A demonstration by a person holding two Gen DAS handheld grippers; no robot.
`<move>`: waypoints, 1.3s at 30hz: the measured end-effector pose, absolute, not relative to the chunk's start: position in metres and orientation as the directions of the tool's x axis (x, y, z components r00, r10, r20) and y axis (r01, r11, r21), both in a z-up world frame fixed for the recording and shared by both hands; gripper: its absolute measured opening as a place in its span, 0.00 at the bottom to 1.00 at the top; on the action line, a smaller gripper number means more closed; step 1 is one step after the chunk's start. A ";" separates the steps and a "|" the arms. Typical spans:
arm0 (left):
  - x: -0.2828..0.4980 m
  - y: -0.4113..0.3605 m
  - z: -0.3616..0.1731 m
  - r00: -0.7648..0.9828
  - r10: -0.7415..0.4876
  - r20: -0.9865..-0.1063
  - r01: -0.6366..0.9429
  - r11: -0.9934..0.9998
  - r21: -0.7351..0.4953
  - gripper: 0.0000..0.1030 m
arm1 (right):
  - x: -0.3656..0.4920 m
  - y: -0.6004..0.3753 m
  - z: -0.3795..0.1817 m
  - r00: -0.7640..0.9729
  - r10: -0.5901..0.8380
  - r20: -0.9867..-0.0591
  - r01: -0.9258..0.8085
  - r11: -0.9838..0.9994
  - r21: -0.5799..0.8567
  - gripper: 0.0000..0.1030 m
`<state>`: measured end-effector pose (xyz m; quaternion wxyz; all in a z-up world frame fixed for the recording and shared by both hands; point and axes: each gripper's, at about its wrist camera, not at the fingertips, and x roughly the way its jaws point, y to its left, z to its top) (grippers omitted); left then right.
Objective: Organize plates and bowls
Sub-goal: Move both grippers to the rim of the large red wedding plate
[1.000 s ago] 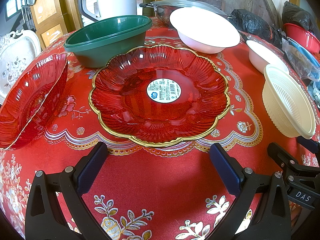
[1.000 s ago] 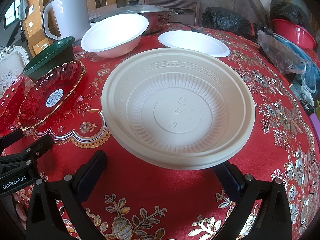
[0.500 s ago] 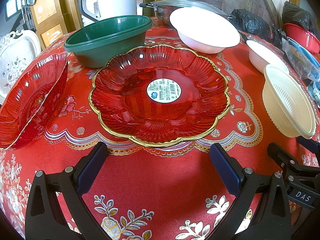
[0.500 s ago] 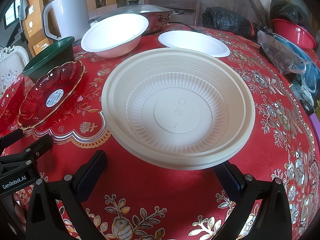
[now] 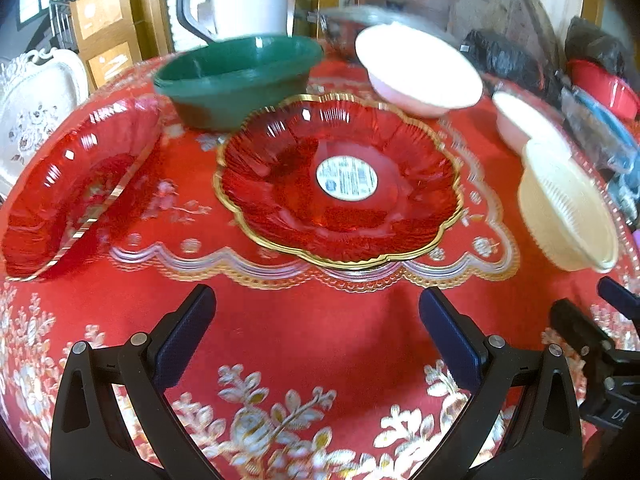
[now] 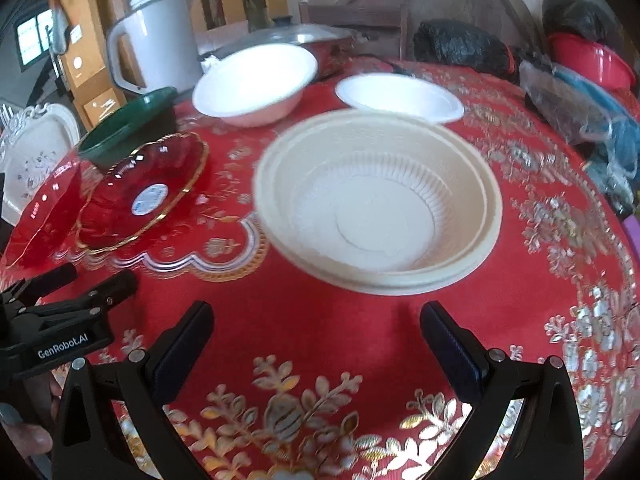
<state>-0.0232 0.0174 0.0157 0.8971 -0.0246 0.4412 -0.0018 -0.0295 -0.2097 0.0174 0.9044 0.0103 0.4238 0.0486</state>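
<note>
Resting flat — red plate (image 5: 340,184), round, label (image 5: 347,177) facing up.

Bare tablecloth (image 5: 320,320) lies open before the red plate (image 5: 340,184) and cream bowl (image 6: 376,204).

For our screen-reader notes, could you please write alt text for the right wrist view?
A cream ribbed bowl sits on a red embroidered tablecloth ahead of the right gripper, jaws open. Two white bowls stand behind it, red glass plates to the left.
</note>
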 end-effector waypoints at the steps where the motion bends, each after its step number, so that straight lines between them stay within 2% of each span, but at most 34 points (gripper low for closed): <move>1: -0.028 0.019 0.020 0.622 -0.028 -0.782 -0.015 0.999 -0.048 1.00 | -0.032 -0.207 0.020 0.641 0.099 -0.761 -0.089 0.995 0.055 1.00; 6: -0.051 0.033 0.047 0.664 -0.059 -0.745 0.013 0.998 -0.067 0.99 | -0.042 -0.184 0.043 0.663 0.149 -0.734 -0.159 0.986 0.056 1.00; 8: -0.057 0.042 0.057 0.683 -0.031 -0.730 -0.005 0.999 -0.046 0.99 | -0.043 -0.171 0.054 0.675 0.164 -0.719 -0.190 0.981 0.045 1.00; 14: -0.064 0.110 0.083 0.721 0.001 -0.693 -0.076 0.994 -0.078 0.99 | -0.033 -0.120 0.077 0.680 0.220 -0.700 -0.304 0.953 0.005 1.00; 18: -0.059 0.172 0.095 0.734 0.077 -0.674 -0.167 0.983 -0.070 0.99 | -0.013 -0.080 0.082 0.642 0.286 -0.711 -0.389 0.921 0.019 1.00; 25: -0.035 0.242 0.088 0.685 0.157 -0.711 -0.256 0.966 -0.034 0.99 | 0.034 -0.006 0.077 0.538 0.361 -0.762 -0.487 0.871 0.069 0.99; 30: -0.016 0.266 0.070 0.627 0.147 -0.765 -0.262 0.965 -0.029 0.99 | 0.061 0.031 0.073 0.465 0.395 -0.792 -0.519 0.847 0.117 0.99; 34: -0.008 0.274 0.060 0.596 0.152 -0.788 -0.266 0.964 -0.015 0.99 | 0.079 0.054 0.065 0.425 0.370 -0.826 -0.530 0.841 0.104 0.89; 39: -0.001 0.284 0.054 0.581 0.116 -0.805 -0.270 0.961 -0.057 0.99 | 0.091 0.059 0.053 0.373 0.369 -0.851 -0.522 0.842 0.136 0.88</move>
